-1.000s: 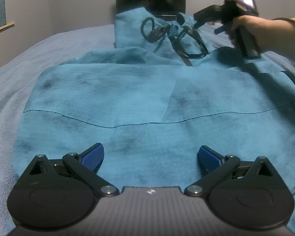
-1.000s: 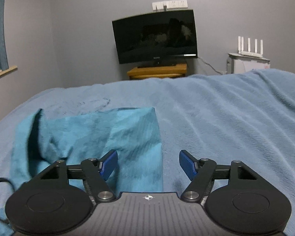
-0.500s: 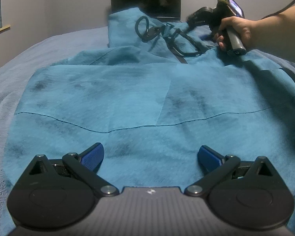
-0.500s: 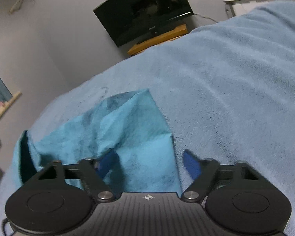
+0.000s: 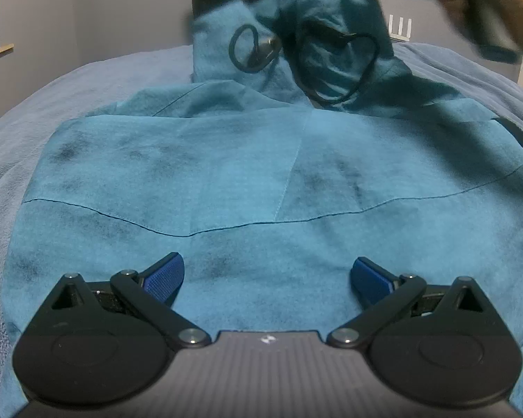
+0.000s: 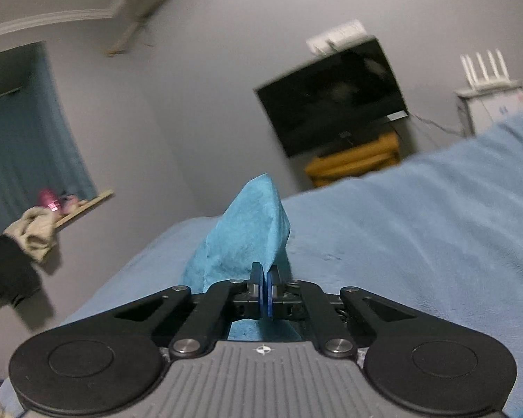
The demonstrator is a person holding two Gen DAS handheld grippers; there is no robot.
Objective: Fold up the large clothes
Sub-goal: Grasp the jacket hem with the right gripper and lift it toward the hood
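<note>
My right gripper (image 6: 264, 291): jaws just closed, now pinched on fold of teal garment (image 5: 261, 181), cloth peak standing above pads at frame centre. In left view, right hand (image 5: 484, 7) blurred at upper right, garment's upper part lifted there, black cord (image 5: 334, 66) looped on it. My left gripper (image 5: 266, 275): jaws wide, nothing between, low over garment's near part. Garment spread flat on blue bed (image 6: 418, 226). TV (image 6: 331, 97) on far wall.

Each black claw (image 5: 266, 278) (image 6: 265, 292) has blue pads, silver screws, ribbed grey base.
</note>
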